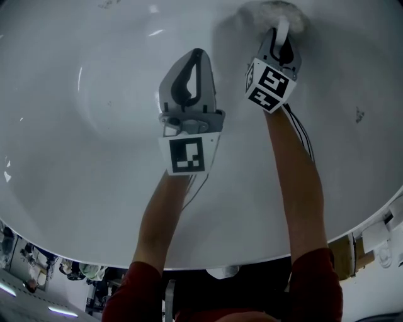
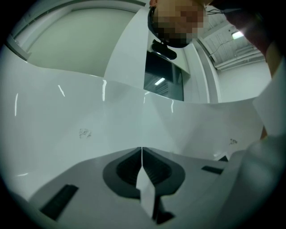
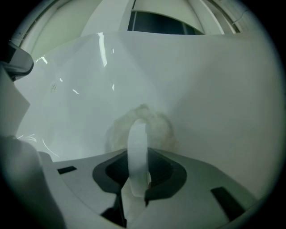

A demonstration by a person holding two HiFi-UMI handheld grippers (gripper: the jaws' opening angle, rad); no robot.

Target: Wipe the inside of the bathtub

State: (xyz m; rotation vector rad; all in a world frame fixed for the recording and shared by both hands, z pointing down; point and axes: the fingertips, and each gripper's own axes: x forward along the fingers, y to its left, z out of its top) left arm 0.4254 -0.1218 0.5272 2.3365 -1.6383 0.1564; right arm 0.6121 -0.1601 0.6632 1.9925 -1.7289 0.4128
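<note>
**Scrubber pressed to the tub wall, spare gripper idle**

In the head view the right gripper reaches to about 1 o'clock, near the top edge. There it holds a fluffy pale scrubber against the inner wall of the bathtub. Its fingers are pinching the scrubber's white handle, a narrow curved strip that stands upright between them. The pad shows just beyond the handle, touching the white surface.

The left gripper hangs just above centre, at about 12 o'clock, apart from the scrubber. Its fingers are pressed together with nothing between them.

The pad looks soft and light, so it should flatten under pressure. The handle looks stiff and smooth, and might twist in the grip if pushed sideways. A hold low on the strip, close to the pad, seems steadiest. The tub wall is glossy and probably slippery.

The top of the scrubber is cut off by the frame in the head view. How the handle joins the pad is hidden behind the strip. A small dark speck at 3 o'clock is too small to identify.
</note>
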